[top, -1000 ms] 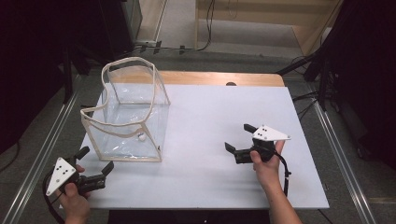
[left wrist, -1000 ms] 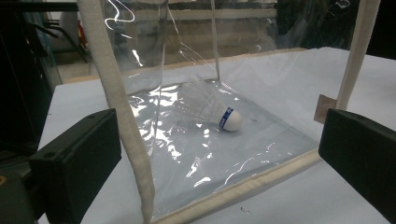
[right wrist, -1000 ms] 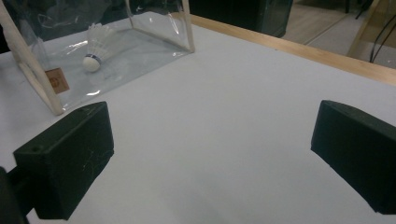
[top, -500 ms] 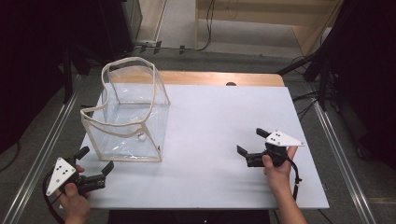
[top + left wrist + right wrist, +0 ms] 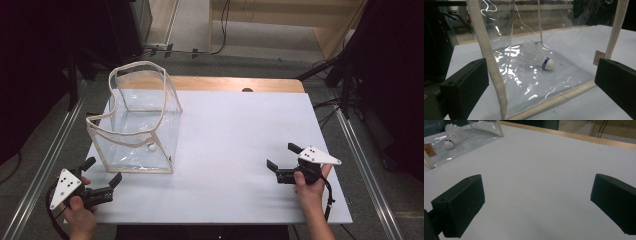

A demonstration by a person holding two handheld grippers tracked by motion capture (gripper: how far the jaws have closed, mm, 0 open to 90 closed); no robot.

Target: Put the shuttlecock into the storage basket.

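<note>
A clear bag [image 5: 137,125] stands at the left of the table [image 5: 240,150], and a shuttlecock [image 5: 537,58] lies on its floor, near the front wall. The left gripper [image 5: 102,180] is held just before the bag, jaws apart and empty. The right gripper [image 5: 280,162] is kept well apart at the near right — also spread, empty. The soft wall could be pushed in by the left jaws, and the bag could tip or slide.
</note>
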